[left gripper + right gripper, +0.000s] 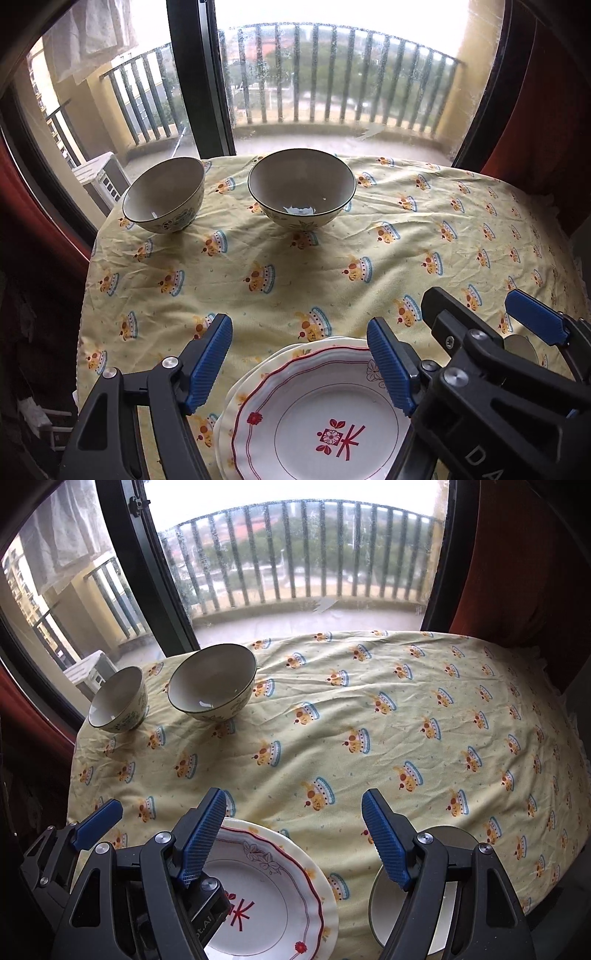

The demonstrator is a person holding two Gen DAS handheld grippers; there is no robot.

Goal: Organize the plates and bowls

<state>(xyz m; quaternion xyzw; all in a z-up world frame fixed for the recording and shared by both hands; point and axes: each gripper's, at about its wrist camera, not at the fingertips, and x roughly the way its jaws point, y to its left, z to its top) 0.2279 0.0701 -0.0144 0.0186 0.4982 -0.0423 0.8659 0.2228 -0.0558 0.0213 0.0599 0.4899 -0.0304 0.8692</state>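
Both your left tool (299, 354) and right tool (293, 834) hang wide and empty over the counter (406, 709), stacked plates (314, 417) at bottom, two bowls (302, 186) upper left, likely next for nesting.

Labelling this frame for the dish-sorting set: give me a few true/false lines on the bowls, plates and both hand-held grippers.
1. Two bowls stand at the far side of the tablecloth. True: the smaller bowl and the larger bowl.
2. The bowls are stacked. False: side by side, apart.
3. The red-rimmed plate lies on another plate. True.
4. The left hand-held gripper grips a bowl. False: open, empty.
5. The right hand-held gripper is open. True.
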